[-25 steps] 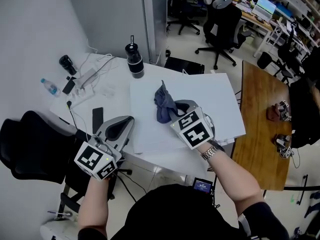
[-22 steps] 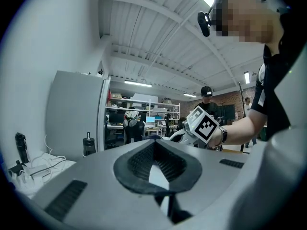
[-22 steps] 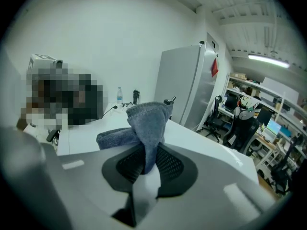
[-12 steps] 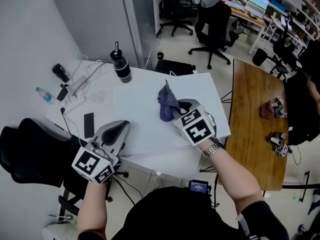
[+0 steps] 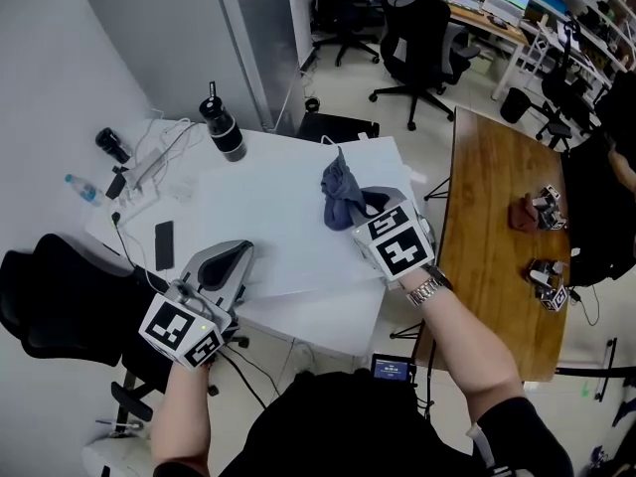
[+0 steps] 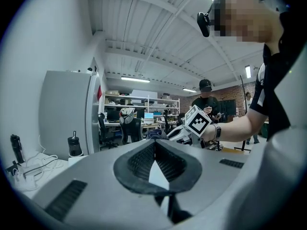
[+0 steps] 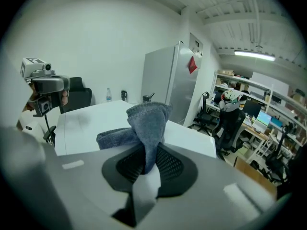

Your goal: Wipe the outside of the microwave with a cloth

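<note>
Pinching a blue-grey cloth [image 7: 146, 121] between the pads of the right gripper [image 7: 147, 158], with the fabric bunched up past the tips and one fold hanging off to their left. Just below and ahead of those jaws, spread over the flat white top of the microwave [image 5: 263, 217], toward its right side. Impossible to say whether the cloth presses on that top.

On the left gripper [image 6: 155, 147], closed pad against pad, with nothing between. Held beside the microwave's near left edge, well apart from the right jaws. Touching it or not, cannot tell.

Farther out beyond the left jaws, on the white table [image 5: 134, 222]: a black phone [image 5: 164, 244] lying flat, a tangle of white cables [image 5: 164, 157], a black bottle [image 5: 223, 129] standing upright with its lid on, and a clear bottle [image 5: 81, 188] with a blue cap. Nothing to be read of what is inside either bottle.

Off to the right of the right jaws, a wooden table [image 5: 497, 197]. Left of the left jaws, a black chair [image 5: 60, 301].
</note>
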